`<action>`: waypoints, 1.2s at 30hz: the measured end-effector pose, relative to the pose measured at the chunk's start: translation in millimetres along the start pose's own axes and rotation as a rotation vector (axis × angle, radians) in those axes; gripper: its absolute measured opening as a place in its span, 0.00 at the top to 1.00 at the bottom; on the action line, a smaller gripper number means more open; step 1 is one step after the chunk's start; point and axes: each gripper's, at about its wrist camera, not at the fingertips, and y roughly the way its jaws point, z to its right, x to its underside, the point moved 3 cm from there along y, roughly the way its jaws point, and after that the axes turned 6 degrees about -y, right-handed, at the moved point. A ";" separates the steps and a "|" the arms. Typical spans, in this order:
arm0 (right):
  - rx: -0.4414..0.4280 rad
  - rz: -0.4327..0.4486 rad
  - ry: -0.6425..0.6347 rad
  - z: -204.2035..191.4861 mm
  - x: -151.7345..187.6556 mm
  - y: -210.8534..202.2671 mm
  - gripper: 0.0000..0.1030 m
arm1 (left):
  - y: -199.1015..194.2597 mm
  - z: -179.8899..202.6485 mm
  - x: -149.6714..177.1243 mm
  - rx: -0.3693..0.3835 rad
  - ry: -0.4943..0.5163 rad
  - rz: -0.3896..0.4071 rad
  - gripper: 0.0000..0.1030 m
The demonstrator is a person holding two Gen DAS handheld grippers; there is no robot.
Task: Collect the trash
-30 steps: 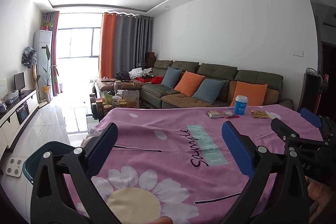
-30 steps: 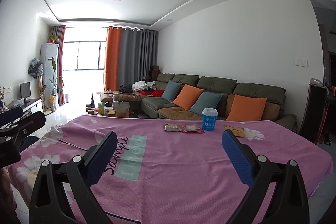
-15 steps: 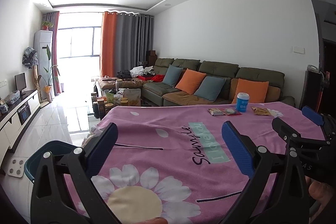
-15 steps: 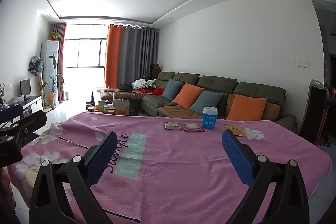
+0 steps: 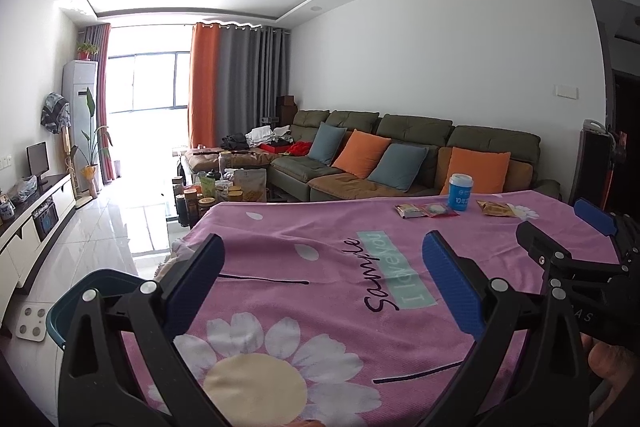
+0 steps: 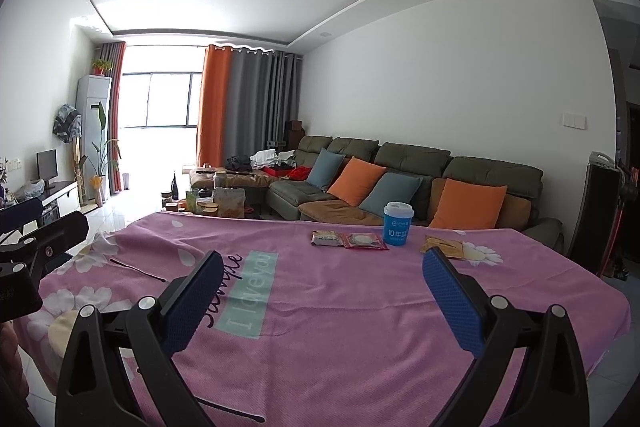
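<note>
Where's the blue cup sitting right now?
In the right wrist view, the blue cup stands upright at the table's far edge, between the red wrapper and the tan wrapper.

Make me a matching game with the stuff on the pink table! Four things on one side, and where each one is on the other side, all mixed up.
Things:
1. blue cup
2. red wrapper
3. tan packet
4. brown-and-white wrapper

Places, as seen from the right wrist camera:
A. farthest left in the row of trash
B. alone, to the right of the cup
C. standing upright between two flat pieces
D. lying flat just left of the cup

Pairs: 1-C, 2-D, 3-B, 4-A

All four sit at the far side of the pink tablecloth, well beyond both open tongs.
</note>
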 end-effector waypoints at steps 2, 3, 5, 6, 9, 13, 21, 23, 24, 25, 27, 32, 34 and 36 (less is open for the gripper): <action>0.001 0.001 0.001 -0.2 0.1 -0.1 0.07 | 0.3 -0.1 0.2 -0.002 0.004 -0.001 0.05; 0.001 0.000 0.000 -0.3 0.0 0.3 0.07 | 0.3 -0.3 -0.2 -0.002 0.003 -0.003 0.05; -0.002 0.000 0.000 -0.3 0.2 -0.3 0.07 | 0.1 -0.2 -1.0 -0.003 0.003 -0.005 0.05; -0.001 0.001 0.000 -0.2 0.1 -0.4 0.07 | 0.7 0.2 -1.5 -0.005 0.004 -0.006 0.05; 0.000 0.003 0.001 0.1 0.3 -1.5 0.07 | 1.0 -1.2 -1.7 -0.006 0.003 -0.009 0.05; 0.001 0.004 0.003 0.5 0.4 -2.5 0.07 | 2.0 0.3 -3.2 -0.004 0.007 -0.008 0.05; -0.004 0.003 0.005 0.5 -0.9 -0.9 0.07 | 3.7 0.2 -2.9 -0.003 0.011 -0.013 0.05; -0.004 0.001 0.006 0.5 -0.5 -0.1 0.07 | 2.8 0.6 -3.5 -0.002 0.011 -0.013 0.05; -0.004 0.001 0.007 0.6 -0.6 -0.4 0.07 | 2.9 0.4 -3.2 -0.003 0.011 -0.012 0.05; -0.004 0.002 0.008 0.9 -0.7 -0.2 0.07 | 3.0 1.0 -3.5 -0.003 0.012 -0.012 0.05; -0.003 0.003 0.007 0.8 -0.6 -0.4 0.07 | 3.2 1.1 -3.1 -0.001 0.010 -0.015 0.05; -0.005 -0.001 0.008 0.6 -0.5 -0.1 0.07 | 2.2 0.3 -3.7 0.000 0.011 -0.014 0.05; -0.003 -0.001 0.007 1.2 0.1 0.2 0.07 | 2.1 0.5 -3.9 0.001 0.010 -0.014 0.05; -0.003 -0.002 0.008 2.1 0.5 0.0 0.07 | 2.0 0.6 -4.2 0.002 0.010 -0.015 0.05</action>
